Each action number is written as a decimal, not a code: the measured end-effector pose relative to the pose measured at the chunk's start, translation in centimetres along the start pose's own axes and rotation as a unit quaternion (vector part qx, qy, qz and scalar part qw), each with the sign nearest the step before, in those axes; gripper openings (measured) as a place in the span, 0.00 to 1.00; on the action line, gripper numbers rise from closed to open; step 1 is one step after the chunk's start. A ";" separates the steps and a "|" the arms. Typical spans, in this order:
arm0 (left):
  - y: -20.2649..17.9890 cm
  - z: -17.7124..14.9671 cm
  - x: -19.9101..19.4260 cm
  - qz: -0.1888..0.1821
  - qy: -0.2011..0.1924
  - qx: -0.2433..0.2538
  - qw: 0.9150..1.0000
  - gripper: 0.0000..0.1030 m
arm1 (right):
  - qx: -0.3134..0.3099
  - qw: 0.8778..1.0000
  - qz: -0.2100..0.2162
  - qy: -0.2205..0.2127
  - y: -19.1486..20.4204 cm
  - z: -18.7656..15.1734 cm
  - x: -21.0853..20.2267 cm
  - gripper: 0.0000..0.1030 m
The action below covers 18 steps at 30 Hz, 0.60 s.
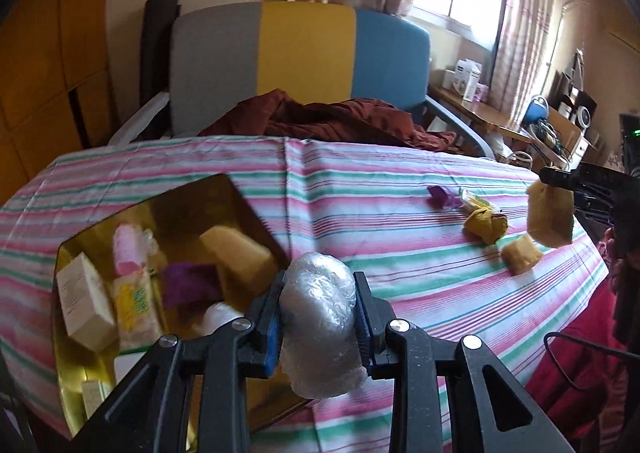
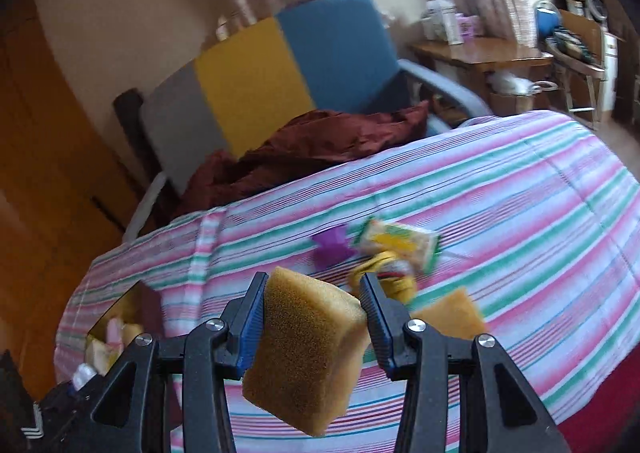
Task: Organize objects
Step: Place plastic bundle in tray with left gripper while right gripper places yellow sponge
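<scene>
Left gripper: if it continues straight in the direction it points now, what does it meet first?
Probably the striped cloth beside the gold box; the left gripper holds the plastic-wrapped bundle.

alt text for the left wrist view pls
The left gripper clamps a clear plastic-wrapped bundle above a gold box of small items on a striped cloth. At right, the right gripper holds a yellow sponge.
</scene>
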<state>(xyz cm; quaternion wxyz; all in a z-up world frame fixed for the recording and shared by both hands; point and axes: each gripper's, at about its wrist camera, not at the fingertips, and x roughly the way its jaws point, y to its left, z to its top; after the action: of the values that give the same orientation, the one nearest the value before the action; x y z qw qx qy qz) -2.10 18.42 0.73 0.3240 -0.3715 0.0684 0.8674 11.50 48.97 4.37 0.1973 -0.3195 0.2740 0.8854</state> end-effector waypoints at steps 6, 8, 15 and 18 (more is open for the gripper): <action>5.3 -2.7 -1.7 0.019 0.004 -0.058 0.998 0.30 | -0.069 0.991 0.092 0.064 8.1 -2.4 3.1 0.45; 7.5 -3.8 -2.7 0.028 0.001 -0.085 0.996 0.30 | -0.098 0.984 0.123 0.085 11.2 -3.4 4.1 0.45; 12.1 -6.8 -4.5 0.055 0.004 -0.145 0.988 0.30 | -0.178 0.953 0.196 0.148 20.9 -7.6 6.9 0.45; 12.7 -7.1 -4.7 0.060 0.005 -0.151 0.987 0.30 | -0.213 0.944 0.194 0.159 23.4 -9.3 7.5 0.45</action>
<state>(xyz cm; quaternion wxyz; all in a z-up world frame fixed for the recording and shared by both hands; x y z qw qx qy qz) -3.17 3.59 -2.70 0.2107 -0.4161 -0.0394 0.8837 -1.95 26.51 1.73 -0.0970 -0.4311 0.1634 0.8820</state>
